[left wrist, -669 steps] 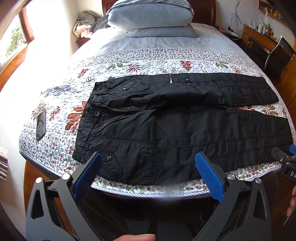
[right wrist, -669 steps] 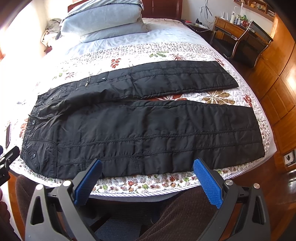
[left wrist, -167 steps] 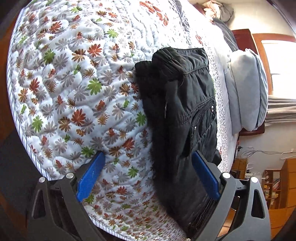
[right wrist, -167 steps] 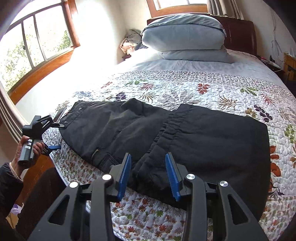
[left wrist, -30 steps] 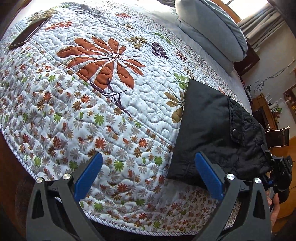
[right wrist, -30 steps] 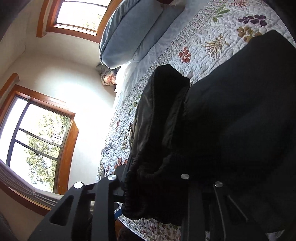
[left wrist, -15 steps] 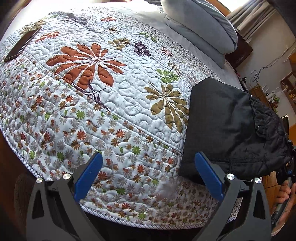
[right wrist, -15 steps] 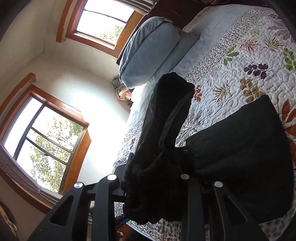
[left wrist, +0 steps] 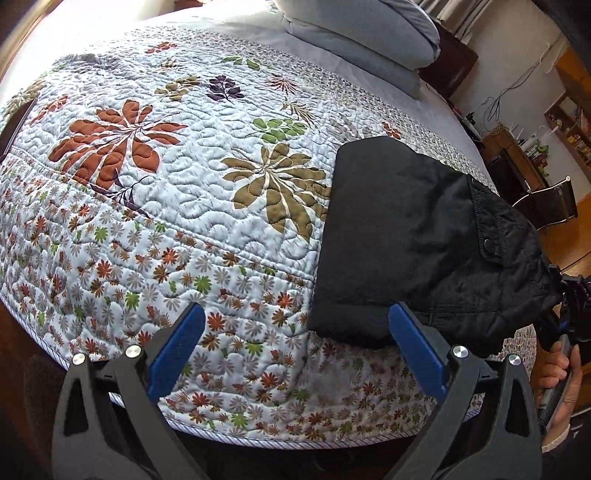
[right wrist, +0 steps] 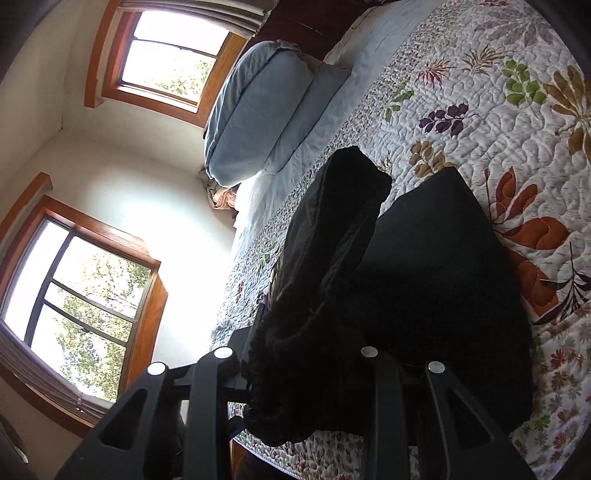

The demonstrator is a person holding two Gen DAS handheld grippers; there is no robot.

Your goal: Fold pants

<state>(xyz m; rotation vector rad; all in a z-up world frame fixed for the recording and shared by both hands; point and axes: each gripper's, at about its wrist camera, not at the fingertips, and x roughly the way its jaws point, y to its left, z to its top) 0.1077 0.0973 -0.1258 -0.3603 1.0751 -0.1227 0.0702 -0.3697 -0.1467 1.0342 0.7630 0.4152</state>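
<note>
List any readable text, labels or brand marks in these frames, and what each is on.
None readable.
Black pants: snap button only, no visible label or print.
Quilt: floral pattern, no words.
Shelf items in the background: too small and blurred to read.
Left tool and right tool: no markings visible.

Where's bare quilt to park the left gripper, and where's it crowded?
Free: the broad stretch of quilt between the dark phone at the far left edge and the folded pants. Crowded: the pants' right edge, where the right gripper clamps fabric, and the pillows at the headboard.
</note>
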